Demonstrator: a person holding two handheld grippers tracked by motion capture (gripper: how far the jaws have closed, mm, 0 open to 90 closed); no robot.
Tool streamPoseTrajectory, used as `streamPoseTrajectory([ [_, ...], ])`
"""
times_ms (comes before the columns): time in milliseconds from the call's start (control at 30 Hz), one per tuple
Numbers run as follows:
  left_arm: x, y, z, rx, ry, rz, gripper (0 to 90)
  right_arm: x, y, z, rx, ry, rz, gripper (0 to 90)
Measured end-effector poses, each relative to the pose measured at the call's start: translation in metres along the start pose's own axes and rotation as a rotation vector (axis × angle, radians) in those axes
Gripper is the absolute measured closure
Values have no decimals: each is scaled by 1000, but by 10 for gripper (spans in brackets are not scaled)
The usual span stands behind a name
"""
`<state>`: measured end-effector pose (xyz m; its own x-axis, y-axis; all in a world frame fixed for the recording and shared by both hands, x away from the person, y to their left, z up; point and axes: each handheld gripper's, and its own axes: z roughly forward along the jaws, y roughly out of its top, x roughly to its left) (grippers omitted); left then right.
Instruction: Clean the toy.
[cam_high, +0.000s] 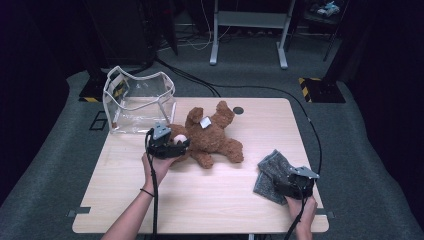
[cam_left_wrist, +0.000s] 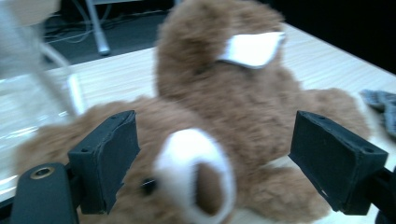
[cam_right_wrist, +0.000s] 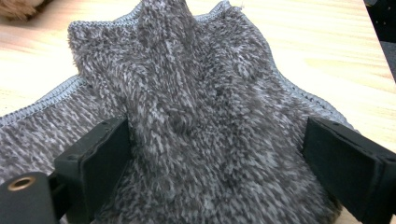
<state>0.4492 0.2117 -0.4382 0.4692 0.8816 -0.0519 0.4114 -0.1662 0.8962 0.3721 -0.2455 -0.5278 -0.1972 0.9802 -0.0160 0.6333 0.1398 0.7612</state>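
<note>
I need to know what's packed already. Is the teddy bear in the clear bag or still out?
Out. The teddy bear lies on the table beside the clear bag.

You work at a pale wood counter (cam_high: 210, 200) with rounded corners, set on grey carpet (cam_high: 360, 165). The room around you is dark; light falls mainly on the counter top. Behind it stands a grey metal frame (cam_high: 248, 30) on two feet. Black cables (cam_high: 260, 90) run across the carpet past the far edge. Yellow-black hazard tape (cam_high: 306, 82) marks dark bases at far right and far left. A small dark disc (cam_high: 238, 110) sits in the counter near its far edge.
</note>
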Motion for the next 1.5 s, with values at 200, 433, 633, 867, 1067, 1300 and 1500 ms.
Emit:
streamPoseTrajectory([
  [200,7,-17,8,58,60,-32,98,0,0,0,0,-2,0,76],
  [433,4,-28,15,82,110,-24,76,0,0,0,1,-3,0,76],
  [633,6,-32,20,105,127,-24,33,0,0,0,2,-4,-3,77],
  [867,10,-41,31,121,129,-5,128,0,0,0,2,-4,-1,77],
  [1067,16,-45,33,83,59,27,416,1,0,0,2,-5,-1,78],
  [1300,23,-44,32,61,-42,40,545,0,0,0,4,-4,-3,76],
  [1500,27,-45,30,45,-156,15,563,0,1,-1,6,4,-4,59],
])
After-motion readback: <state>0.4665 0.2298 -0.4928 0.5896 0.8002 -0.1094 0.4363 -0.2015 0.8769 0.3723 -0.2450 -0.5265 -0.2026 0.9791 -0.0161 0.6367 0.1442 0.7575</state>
